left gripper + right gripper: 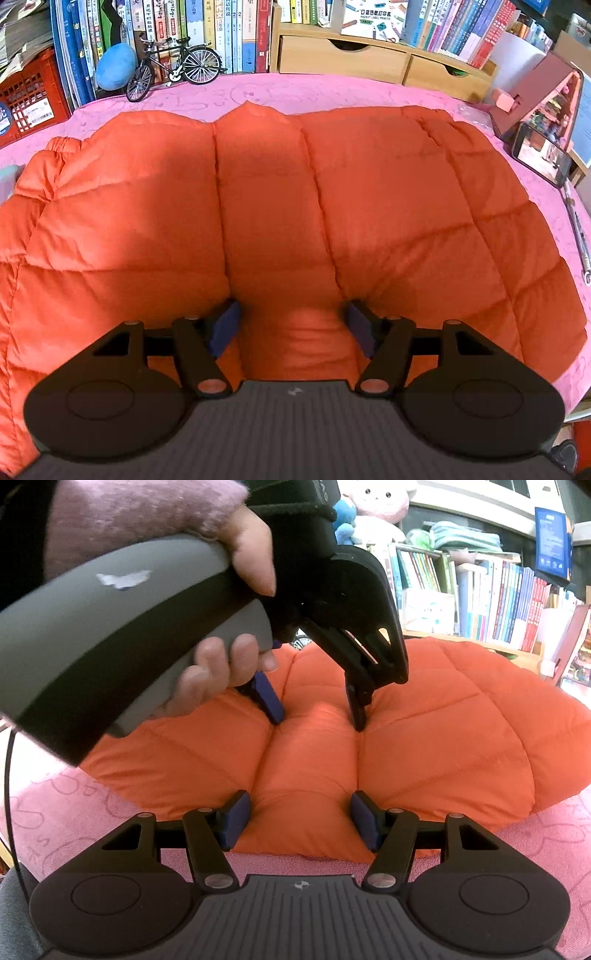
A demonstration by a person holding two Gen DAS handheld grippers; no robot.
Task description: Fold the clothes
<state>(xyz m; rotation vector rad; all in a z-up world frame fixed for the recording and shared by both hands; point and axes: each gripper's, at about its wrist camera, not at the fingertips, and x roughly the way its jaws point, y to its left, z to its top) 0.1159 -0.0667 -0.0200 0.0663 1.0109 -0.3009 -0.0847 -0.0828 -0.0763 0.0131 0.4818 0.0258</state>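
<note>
The orange puffer jacket is spread on the pink cloth. Both the left gripper and right gripper are pressed in with jaws wide, nothing pinched. Slippery padding could easily be lost when closed, probably.

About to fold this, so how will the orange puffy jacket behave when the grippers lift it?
The orange jacket looks quilted and puffy, so probably light, floppy, and springy. Its smooth shell may slip. Both grippers already dent it.
</note>
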